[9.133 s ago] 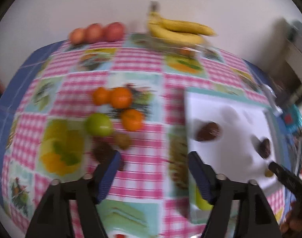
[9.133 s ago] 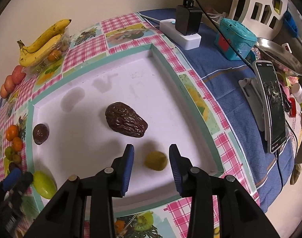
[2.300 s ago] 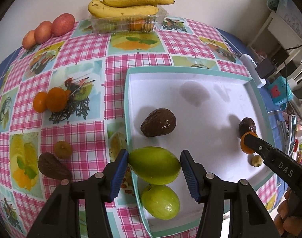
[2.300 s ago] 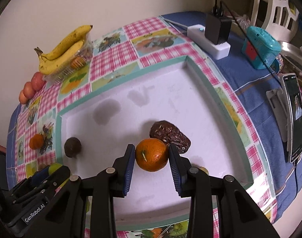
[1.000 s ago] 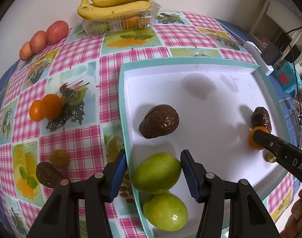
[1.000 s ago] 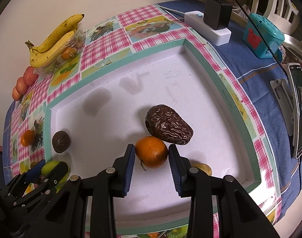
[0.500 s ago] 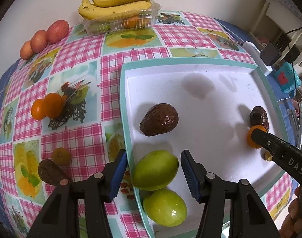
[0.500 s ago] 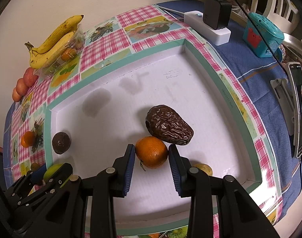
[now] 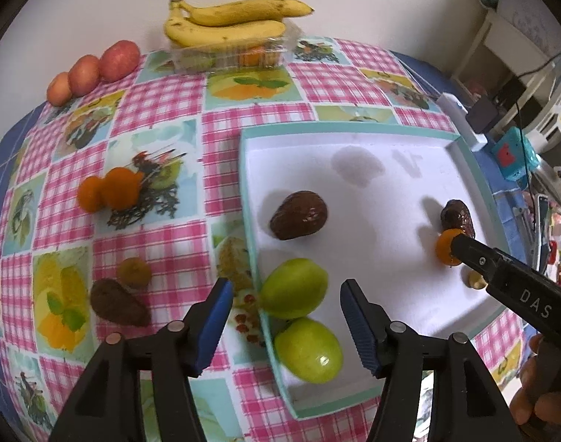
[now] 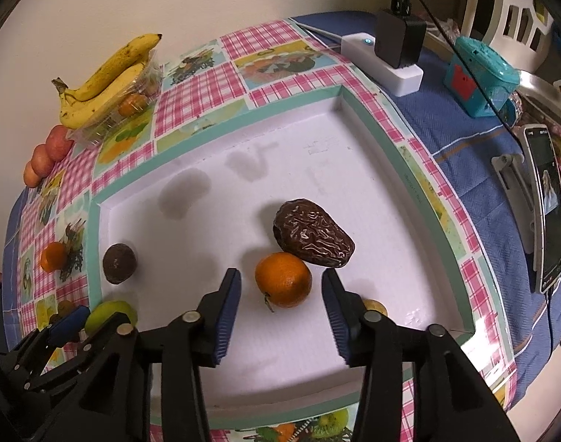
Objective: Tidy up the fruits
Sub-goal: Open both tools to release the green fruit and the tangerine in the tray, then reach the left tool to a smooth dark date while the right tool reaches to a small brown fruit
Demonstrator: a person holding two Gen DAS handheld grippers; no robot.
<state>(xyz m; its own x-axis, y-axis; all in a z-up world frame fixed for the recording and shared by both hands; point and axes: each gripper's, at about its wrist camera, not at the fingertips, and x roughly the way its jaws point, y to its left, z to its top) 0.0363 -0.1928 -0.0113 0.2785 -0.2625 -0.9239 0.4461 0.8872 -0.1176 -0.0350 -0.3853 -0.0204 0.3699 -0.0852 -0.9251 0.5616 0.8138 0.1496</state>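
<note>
Both jaws have just been opening. The right gripper point(image 10: 280, 294) stands wide around the orange point(image 10: 283, 279), pads clear, fruit resting in the white tray point(image 10: 372, 191). The left gripper point(image 9: 284, 326) is spread over a green fruit point(image 9: 293, 288) at the tray's edge.

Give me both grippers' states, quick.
Left gripper: open, just released the green fruit.
Right gripper: open, just released the orange.

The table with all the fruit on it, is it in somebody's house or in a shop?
Most likely a house. The table wears a picture tablecloth, a phone stands in a holder, a charger sits in a power strip, and a white plastic chair stands beside.
</note>
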